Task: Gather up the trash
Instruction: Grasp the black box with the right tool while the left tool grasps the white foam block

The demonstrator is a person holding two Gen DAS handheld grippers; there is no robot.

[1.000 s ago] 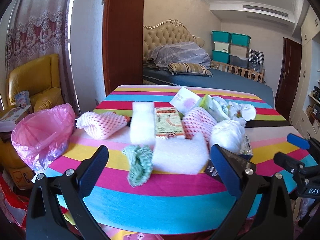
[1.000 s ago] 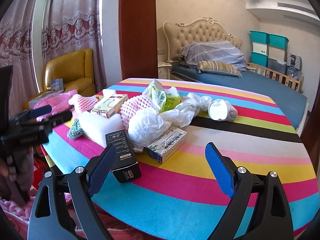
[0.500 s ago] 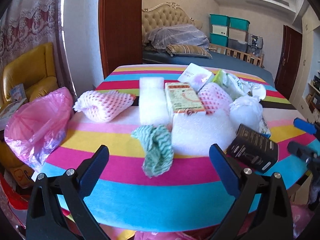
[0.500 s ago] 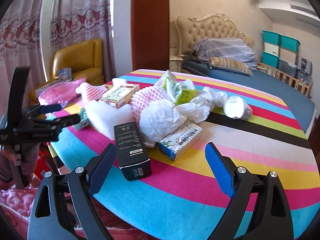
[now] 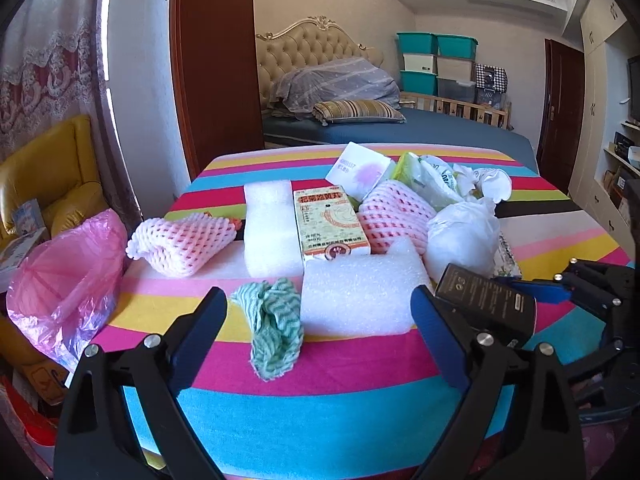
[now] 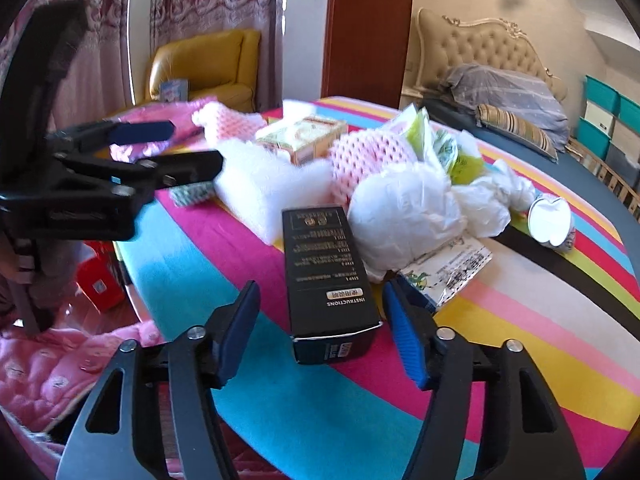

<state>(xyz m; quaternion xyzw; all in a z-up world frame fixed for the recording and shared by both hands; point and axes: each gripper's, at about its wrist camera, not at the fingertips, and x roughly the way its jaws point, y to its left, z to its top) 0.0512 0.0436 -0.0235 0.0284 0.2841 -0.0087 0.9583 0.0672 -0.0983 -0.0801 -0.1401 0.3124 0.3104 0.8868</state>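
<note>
A: Where is the right gripper?
B: Its jaws are closing with the black box between them, a gap still on each side, so no grip. The box lies on the striped table, running towards 12 o'clock.
A: And the left gripper?
B: Closing slightly yet wide apart, holding nothing; the green cloth lies between its 2 fingers, foam block at 1 o'clock, pink bag at 9 o'clock.
</note>
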